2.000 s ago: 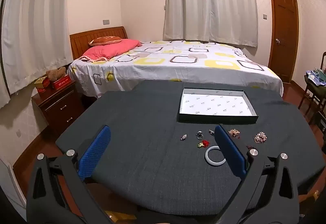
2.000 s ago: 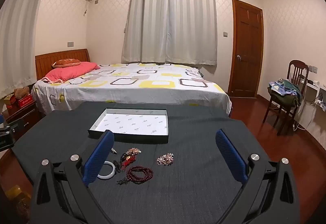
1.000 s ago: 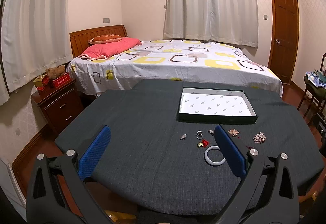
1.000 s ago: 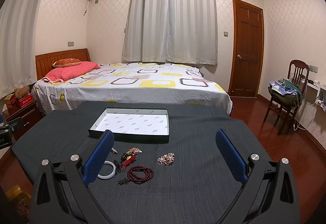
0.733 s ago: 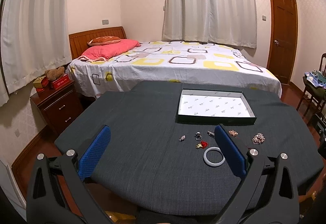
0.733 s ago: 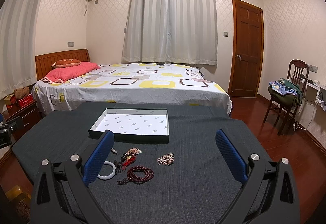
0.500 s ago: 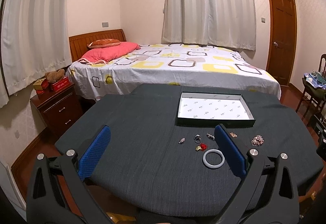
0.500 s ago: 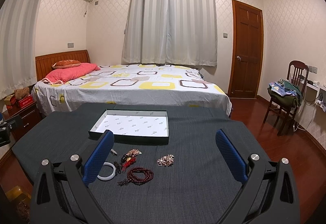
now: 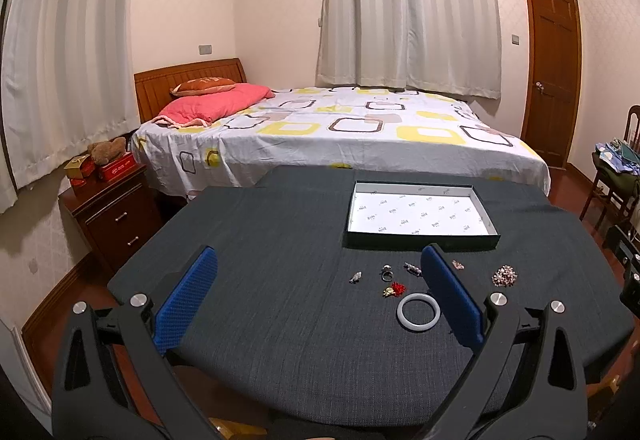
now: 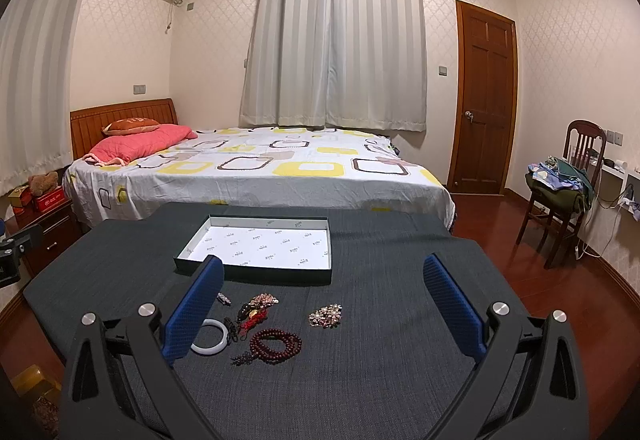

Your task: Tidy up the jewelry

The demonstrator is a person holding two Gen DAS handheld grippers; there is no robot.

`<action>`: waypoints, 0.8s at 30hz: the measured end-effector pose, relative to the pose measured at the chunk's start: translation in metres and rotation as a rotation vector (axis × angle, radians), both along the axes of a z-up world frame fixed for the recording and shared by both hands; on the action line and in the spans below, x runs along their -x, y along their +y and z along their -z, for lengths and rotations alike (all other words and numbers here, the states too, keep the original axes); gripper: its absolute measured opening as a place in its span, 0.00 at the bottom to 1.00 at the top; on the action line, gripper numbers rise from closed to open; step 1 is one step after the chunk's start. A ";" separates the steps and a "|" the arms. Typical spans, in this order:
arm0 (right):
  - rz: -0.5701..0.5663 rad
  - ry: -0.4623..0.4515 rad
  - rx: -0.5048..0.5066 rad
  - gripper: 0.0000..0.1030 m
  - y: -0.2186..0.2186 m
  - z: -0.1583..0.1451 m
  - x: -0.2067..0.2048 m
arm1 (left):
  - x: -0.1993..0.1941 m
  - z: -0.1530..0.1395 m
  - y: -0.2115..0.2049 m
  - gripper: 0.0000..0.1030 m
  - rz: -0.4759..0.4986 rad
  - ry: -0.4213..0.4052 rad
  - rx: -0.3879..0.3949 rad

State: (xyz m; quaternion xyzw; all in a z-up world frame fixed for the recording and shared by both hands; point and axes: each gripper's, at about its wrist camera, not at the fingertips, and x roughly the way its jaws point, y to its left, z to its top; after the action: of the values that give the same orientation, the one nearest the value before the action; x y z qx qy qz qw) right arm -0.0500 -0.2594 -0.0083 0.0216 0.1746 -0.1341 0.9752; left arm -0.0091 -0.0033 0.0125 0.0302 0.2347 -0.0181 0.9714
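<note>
Right wrist view: the right gripper [image 10: 323, 314] hangs over the near part of the dark grey cloth-covered surface [image 10: 392, 368], jaws spread wide with nothing between them. The jewelry lies loose in a short row just short of the shallow, white-lined dark box [image 10: 260, 246], which holds nothing yet. Between these jaws sit the dark red wooden bead bracelet [image 10: 276, 346] and the pale flower-cluster brooch [image 10: 326, 315], the bracelet low and left of centre. The white jade-like bangle [image 10: 210, 336] lies flat, half hidden behind the left pad.

In the left wrist view the left gripper [image 9: 318, 298], equally wide and holding nothing, has the bangle [image 9: 418, 311] just inside its right pad, with a small silver ring [image 9: 386, 272] and a red tasselled charm [image 9: 395, 288] beyond it. The brooch [image 9: 504, 275] lies outside to the right.

So the bracelet and brooch look better placed for the right gripper, the bangle and small pieces for the left; the box lies straight ahead of both.
</note>
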 end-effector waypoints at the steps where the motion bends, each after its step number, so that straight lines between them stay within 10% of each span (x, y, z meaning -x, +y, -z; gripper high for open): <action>1: 0.000 0.001 0.000 0.95 0.000 0.000 0.000 | -0.001 0.001 0.000 0.96 0.001 0.000 -0.002; 24: -0.001 0.001 -0.001 0.95 0.001 0.000 0.000 | 0.000 -0.001 0.000 0.96 0.004 0.001 -0.003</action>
State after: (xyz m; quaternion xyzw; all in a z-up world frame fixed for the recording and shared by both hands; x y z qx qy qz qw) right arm -0.0500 -0.2587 -0.0087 0.0218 0.1750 -0.1334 0.9752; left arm -0.0092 -0.0031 0.0133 0.0322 0.2354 -0.0199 0.9712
